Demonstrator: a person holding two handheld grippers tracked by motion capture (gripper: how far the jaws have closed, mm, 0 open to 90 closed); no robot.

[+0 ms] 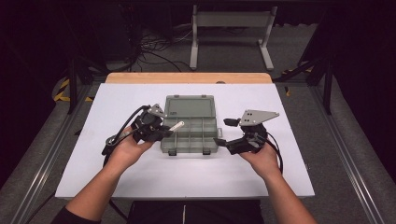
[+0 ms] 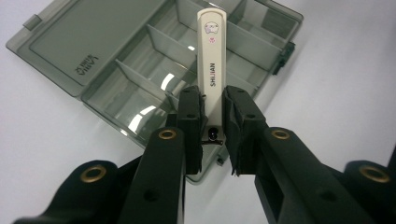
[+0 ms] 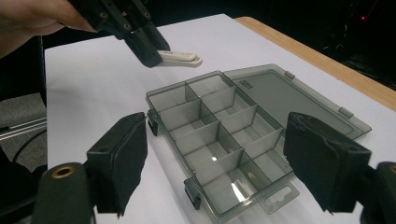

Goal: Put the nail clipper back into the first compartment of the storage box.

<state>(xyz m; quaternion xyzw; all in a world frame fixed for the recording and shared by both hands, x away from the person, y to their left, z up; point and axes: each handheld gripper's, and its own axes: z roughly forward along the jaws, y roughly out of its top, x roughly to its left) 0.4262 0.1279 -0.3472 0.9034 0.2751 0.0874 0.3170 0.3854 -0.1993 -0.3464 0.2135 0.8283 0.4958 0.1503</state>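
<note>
high view shows a grey box lying open in the middle of a white table, with its lid folded flat on the far side. left gripper is clenched on a small white stick, and it holds the stick in the air just over the left side of the box. in the left gripper view the stick points out over the little rooms of the box, and the jaws pinch it low down, near its back end. the stick looks light, stiff and smooth, so it could slip or tip if the grip goes loose; holding it by the two flat sides, as now, seems best. right gripper sits just beside the right edge of the box with its jaws wide apart, holding nothing. in the right gripper view the box has thin walls between the rooms, and the stick hangs above them in the left gripper. the rooms look short next to the stick, so it may need to go in slanted or lie along a longer room. all around the box the table is bare, so both hands have lots of room to move.
</note>
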